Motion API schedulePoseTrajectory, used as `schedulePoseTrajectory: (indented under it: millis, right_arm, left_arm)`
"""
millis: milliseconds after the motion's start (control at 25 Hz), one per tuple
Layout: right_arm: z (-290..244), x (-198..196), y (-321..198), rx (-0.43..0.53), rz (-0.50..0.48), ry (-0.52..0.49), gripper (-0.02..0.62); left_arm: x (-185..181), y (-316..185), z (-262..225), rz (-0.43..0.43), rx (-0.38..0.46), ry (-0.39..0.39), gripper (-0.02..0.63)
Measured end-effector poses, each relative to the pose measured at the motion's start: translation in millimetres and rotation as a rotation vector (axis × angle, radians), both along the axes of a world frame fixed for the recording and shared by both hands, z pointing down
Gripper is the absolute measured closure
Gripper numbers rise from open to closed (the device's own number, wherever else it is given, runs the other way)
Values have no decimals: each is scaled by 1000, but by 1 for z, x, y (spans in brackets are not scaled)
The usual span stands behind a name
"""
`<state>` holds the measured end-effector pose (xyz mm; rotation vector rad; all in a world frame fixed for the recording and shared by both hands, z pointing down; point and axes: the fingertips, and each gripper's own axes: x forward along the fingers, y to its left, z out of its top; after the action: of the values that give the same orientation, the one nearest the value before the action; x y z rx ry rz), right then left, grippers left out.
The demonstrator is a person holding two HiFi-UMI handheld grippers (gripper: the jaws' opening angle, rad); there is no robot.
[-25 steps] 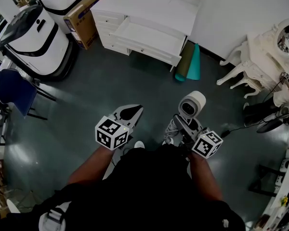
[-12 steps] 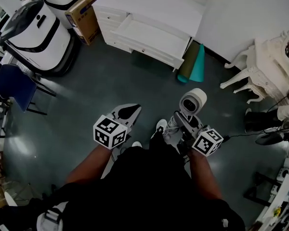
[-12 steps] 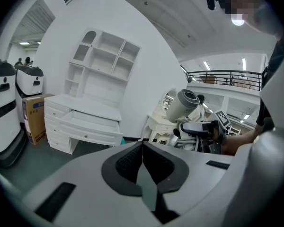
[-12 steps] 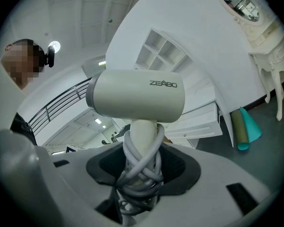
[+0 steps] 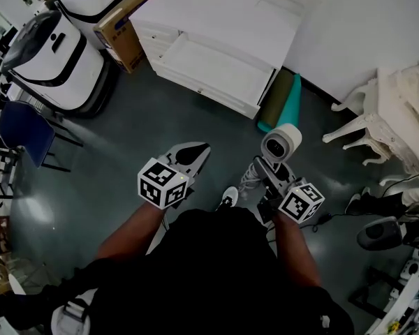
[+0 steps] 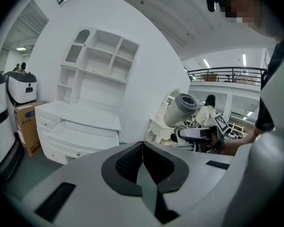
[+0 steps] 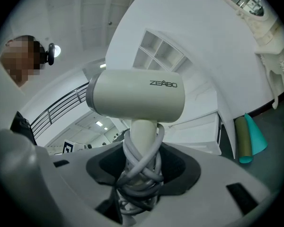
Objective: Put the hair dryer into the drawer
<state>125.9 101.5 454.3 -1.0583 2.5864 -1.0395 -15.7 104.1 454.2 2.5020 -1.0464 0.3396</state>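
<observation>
Ahead of the right gripper (image 5: pixel 268 179), well apart, sits the open drawer (image 5: pixel 209 65); this gripper's jaws hug the hair dryer (image 5: pixel 282 144) by its handle.

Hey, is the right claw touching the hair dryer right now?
Touching. The right gripper view shows the right claw closed on the cord-wrapped handle of the hair dryer, with its jaws pressing on both sides.

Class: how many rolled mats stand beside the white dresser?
2. The olive rolled mat stands beside the right end of the dresser; the teal rolled mat leans on its other side, away from the dresser. A third could hide behind them.
</observation>
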Motion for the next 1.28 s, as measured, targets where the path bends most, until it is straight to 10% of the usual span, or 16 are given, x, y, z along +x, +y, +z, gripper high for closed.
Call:
schedulePoseTrajectory:
  millis: [1280]
  right_arm:
    - [39, 56, -138, -74, -40, -17, 380]
  left_arm:
    - [54, -143, 30, -42, -52, -39, 595]
